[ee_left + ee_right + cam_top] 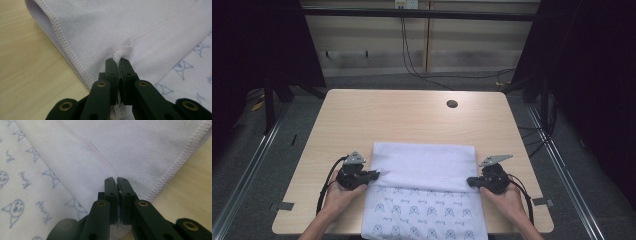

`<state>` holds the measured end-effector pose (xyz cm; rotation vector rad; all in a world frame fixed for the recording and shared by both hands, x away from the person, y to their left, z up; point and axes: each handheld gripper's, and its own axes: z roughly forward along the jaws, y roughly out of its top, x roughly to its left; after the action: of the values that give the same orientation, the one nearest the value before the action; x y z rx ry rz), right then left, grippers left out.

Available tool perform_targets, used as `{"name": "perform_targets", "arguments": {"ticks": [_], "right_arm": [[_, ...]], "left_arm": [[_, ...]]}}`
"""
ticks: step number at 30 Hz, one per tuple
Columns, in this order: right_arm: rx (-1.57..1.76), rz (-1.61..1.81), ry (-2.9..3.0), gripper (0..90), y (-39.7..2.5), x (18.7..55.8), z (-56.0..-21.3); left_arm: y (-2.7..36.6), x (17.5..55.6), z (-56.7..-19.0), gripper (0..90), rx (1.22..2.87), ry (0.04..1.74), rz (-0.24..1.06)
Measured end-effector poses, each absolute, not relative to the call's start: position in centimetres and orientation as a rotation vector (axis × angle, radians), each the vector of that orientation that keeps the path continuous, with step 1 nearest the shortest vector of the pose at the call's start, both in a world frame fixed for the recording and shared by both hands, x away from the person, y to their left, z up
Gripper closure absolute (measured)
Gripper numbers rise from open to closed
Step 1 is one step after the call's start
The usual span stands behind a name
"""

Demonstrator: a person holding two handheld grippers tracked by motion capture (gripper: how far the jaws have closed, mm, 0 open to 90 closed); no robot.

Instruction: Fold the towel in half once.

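The left gripper's (117,65) fingers (111,72) are pressed together on a pinch of hem, a small white ruck of stitched cloth standing up between their tips and more of it showing below them. The right gripper's (117,185) fingers (111,192) are likewise closed on the cloth, clamped at a folded corner where a line of pink stitching runs down to their tips. What both hold is a towel (422,167), pale lilac-white on its plain side and printed with small blue cat faces and lettering on the other. Its far part is folded back toward the person, so the plain side lies on top as a wide band, and the printed side (424,212) shows below that band, running to the near edge of the bench (412,115) and hanging over it. In the high view the left gripper (374,175) sits at the left end of the band's near edge and the right gripper (470,181) at its right end, each held in a hand (339,196) that comes in from below, with a black cable looping from each. The bench is light wood with a round dark hole (452,104) near its far right; the towel lies on its near half, roughly centred.
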<state>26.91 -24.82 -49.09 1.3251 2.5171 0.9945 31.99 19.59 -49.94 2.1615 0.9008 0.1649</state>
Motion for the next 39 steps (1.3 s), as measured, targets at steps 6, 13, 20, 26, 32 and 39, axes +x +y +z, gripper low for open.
{"name": "perform_targets", "arguments": {"ticks": [6,13,20,26,32,39], "right_arm": [[1.344,0.979,2.473,87.3,-24.7,29.2,-49.2],[1.321,0.924,2.438,87.3,-24.0,31.6,-49.2],[1.404,0.952,2.407,87.3,-24.3,35.2,-49.4],[1.435,0.946,2.361,87.3,-24.1,38.8,-49.6],[1.469,0.930,2.304,87.3,-23.6,40.8,-49.7],[1.511,0.863,2.239,87.3,-22.9,42.1,-49.6]], "left_arm": [[19.4,33.1,-50.1,87.0,2.139,0.912,0.179],[18.9,36.5,-50.1,87.0,2.150,0.937,0.227],[18.9,40.4,-50.4,86.9,2.095,1.014,0.228],[18.7,42.8,-50.4,86.9,2.091,1.038,0.269],[19.5,44.2,-51.2,86.8,1.991,1.082,0.241],[18.4,45.4,-50.9,86.8,2.011,1.120,0.303]]}}
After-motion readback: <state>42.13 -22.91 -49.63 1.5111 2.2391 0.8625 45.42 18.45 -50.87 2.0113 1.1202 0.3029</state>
